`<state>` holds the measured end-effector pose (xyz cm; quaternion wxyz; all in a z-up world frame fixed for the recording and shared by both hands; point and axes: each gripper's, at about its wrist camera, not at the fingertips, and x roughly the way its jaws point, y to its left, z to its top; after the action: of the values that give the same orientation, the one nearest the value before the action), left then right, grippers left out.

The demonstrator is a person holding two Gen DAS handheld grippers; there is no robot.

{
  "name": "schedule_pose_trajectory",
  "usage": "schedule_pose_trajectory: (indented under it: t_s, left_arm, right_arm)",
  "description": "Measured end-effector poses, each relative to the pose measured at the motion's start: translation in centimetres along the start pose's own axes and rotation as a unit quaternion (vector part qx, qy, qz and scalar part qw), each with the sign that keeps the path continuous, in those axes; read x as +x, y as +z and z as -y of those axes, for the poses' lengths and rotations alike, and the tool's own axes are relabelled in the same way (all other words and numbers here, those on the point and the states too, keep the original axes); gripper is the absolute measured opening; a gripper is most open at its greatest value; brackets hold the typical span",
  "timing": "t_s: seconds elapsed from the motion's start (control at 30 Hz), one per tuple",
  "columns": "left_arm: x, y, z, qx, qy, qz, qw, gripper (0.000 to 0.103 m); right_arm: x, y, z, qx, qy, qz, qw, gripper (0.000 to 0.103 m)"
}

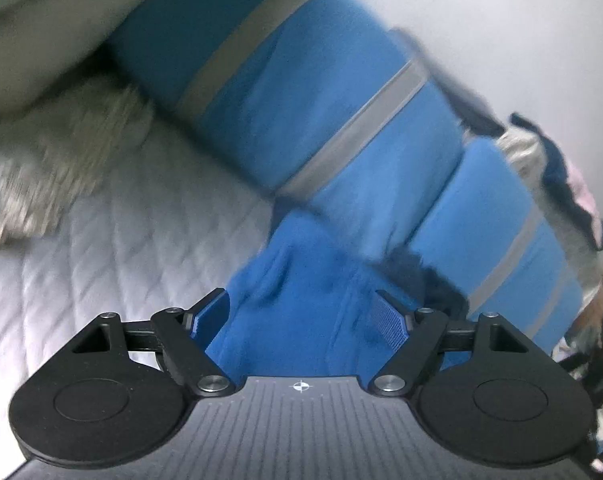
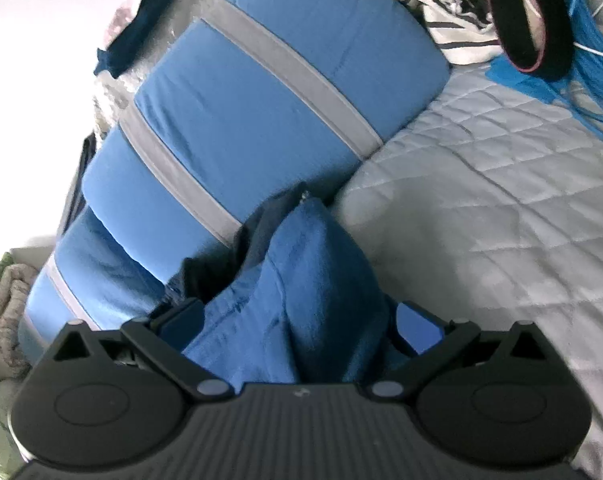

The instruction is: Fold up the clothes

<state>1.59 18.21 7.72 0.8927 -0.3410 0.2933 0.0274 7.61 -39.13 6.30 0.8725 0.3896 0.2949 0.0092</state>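
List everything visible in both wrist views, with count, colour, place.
garment: 1, blue, bunched between both tongs, above the bed
cushions: several, blue with grey bands, in a row along the wall
bed cover: 1, pale quilted, under everything
blanket: 1, beige, fuzzy, left in the left wrist view
dark cloth: 1, navy, behind the cushions
striped fabric: 1, white and dark, top right in the right wrist view
cords: a bundle, blue, far right on the bed
left tongs: 1, black, pads apart, garment between them
right tongs: 1, black, pads apart, garment between them
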Motion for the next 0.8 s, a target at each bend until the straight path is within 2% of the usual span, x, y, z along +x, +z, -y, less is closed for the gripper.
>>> schedule_pose_trajectory:
  t_s: [0.1,0.23,0.33,0.4,0.53,0.6,0.7,0.73,0.8]
  left_arm:
    - [-0.2,-0.6,-0.9,-0.027,-0.002,-0.027,0.9993,0.077]
    - [0.2,-0.6,-1.9,-0.01,0.033,-0.029,0.999,0.077]
    - [1.1,-0.1,-3.1,-0.007,0.058,-0.018,0.9981,0.077]
    - [1.8,0.0,-4.2,-0.012,0.062,-0.016,0.9979,0.077]
    - [3.2,0.1,-5.8,-0.026,0.036,-0.041,0.9982,0.077]
    - [3.8,0.0,-6.2,-0.042,0.018,-0.054,0.9975,0.076]
    - [4.7,-0.4,-6.4,-0.06,-0.013,-0.077,0.9952,0.076]
    - [5.0,-0.6,-6.2,-0.061,-0.023,-0.084,0.9943,0.069]
    - [5.2,-0.9,-5.8,-0.055,-0.034,-0.087,0.9941,0.043]
  right_arm:
    - [-0.4,-0.2,-0.2,-0.014,-0.023,0.009,1.0,0.102]
    - [0.1,-0.1,-0.2,-0.047,-0.036,0.009,0.998,0.102]
    - [1.0,0.2,1.1,-0.024,-0.034,-0.013,0.999,0.102]
    - [1.6,0.3,2.7,0.005,-0.041,-0.025,0.999,0.102]
    - [2.4,0.2,5.9,0.039,-0.082,-0.055,0.994,0.078]
    - [2.4,0.1,7.3,0.08,-0.064,-0.063,0.993,0.075]
    - [2.4,0.1,7.3,0.078,-0.049,-0.073,0.993,0.07]
    - [2.5,0.0,7.1,0.076,-0.04,-0.08,0.993,0.066]
    - [2.8,-0.3,6.7,0.075,-0.019,-0.094,0.993,0.052]
